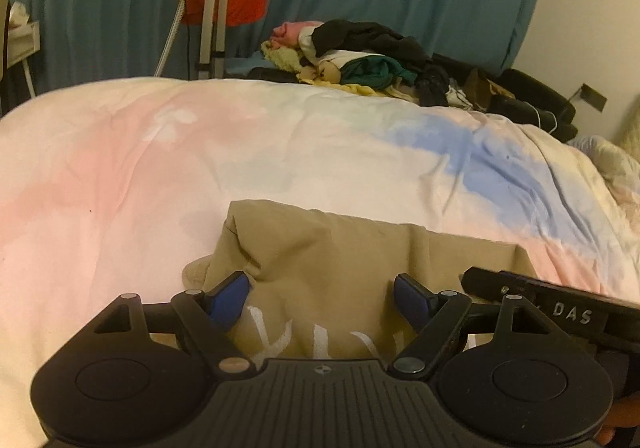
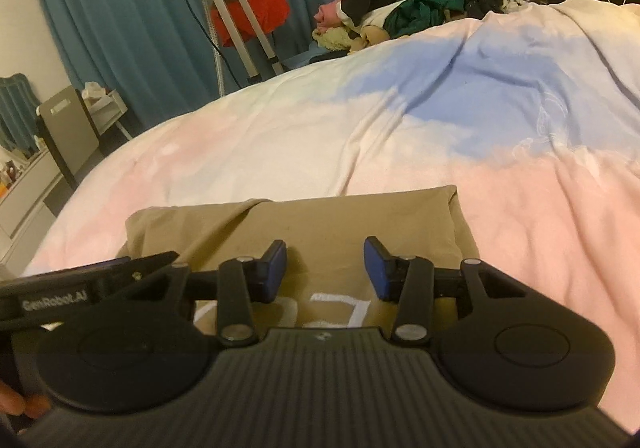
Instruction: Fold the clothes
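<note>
A tan garment with white print (image 1: 340, 260) lies folded on the pastel bedspread (image 1: 200, 168), right in front of both grippers. My left gripper (image 1: 322, 302) is open and empty, its blue pads just above the garment's near part. My right gripper (image 2: 325, 270) is open and empty over the same garment (image 2: 320, 224), which shows as a rectangular fold with white lettering near the jaws. The right gripper's body shows at the right edge of the left wrist view (image 1: 552, 300).
A heap of unfolded clothes (image 1: 360, 60) sits at the far edge of the bed, also in the right wrist view (image 2: 408, 4). A metal stand (image 1: 212, 8) and a red item (image 1: 236, 0) stand before teal curtains. Furniture stands left of the bed (image 2: 60, 136).
</note>
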Tool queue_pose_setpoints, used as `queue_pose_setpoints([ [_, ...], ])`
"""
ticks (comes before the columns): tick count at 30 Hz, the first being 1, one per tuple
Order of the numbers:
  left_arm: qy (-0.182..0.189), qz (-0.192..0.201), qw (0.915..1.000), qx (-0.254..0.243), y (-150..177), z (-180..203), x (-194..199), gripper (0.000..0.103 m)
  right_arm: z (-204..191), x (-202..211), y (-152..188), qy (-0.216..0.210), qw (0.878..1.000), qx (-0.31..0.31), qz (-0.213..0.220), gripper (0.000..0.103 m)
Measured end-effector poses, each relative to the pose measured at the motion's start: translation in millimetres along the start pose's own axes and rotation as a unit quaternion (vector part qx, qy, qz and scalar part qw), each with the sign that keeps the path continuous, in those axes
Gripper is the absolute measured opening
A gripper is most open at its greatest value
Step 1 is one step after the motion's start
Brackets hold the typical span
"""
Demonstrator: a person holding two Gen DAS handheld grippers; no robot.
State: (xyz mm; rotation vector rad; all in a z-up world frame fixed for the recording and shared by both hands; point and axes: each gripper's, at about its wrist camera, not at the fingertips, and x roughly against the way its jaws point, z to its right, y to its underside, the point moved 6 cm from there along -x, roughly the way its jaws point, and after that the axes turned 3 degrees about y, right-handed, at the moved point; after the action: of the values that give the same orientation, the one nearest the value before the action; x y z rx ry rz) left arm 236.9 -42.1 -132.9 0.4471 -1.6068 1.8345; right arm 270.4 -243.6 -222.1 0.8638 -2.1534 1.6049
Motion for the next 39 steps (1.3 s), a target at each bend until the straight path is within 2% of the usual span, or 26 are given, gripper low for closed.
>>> queue_pose_setpoints([
  [3,0.005,0.005,1.0000,-0.001,2,5,15,0.081,-5,23,-4,-0.003,1.000,-0.006,0.018,0.048],
  [7,0.019,0.021,0.9996,-0.010,6,16,52,0.080,-12,69,-2,-0.005,0.999,-0.010,0.042,0.048],
  [11,0.022,0.024,0.9994,-0.010,17,22,85,0.081,-18,96,5,-0.003,0.999,0.000,0.053,0.048],
  [13,0.011,0.012,0.9999,-0.006,25,22,86,0.081,-18,97,10,0.006,0.999,0.003,0.053,0.048],
  [17,-0.012,-0.033,0.9994,0.007,43,15,68,0.081,-10,75,29,0.031,0.999,0.003,0.014,0.046],
  [20,-0.015,-0.038,0.9991,0.010,46,15,66,0.081,-7,62,43,0.039,0.999,0.006,-0.003,0.045],
  [23,0.000,-0.033,0.9991,0.028,45,16,78,0.081,-8,63,45,0.042,0.999,0.006,-0.003,0.045],
  [27,0.049,-0.023,0.9949,0.085,47,16,108,0.081,-5,64,45,0.037,0.999,-0.009,-0.004,0.045],
  [31,0.120,-0.044,0.9814,0.144,62,18,124,0.085,-5,63,45,0.040,0.999,-0.009,-0.005,0.045],
  [34,0.129,-0.080,0.9686,0.197,73,9,107,0.085,-7,63,45,0.043,0.999,-0.007,-0.004,0.046],
  [36,0.124,-0.099,0.9556,0.248,77,-3,88,0.083,-7,63,46,0.044,0.999,-0.007,-0.003,0.045],
  [39,0.118,-0.100,0.9291,0.336,80,-25,62,0.075,-7,63,46,0.044,0.999,-0.008,-0.003,0.045],
])
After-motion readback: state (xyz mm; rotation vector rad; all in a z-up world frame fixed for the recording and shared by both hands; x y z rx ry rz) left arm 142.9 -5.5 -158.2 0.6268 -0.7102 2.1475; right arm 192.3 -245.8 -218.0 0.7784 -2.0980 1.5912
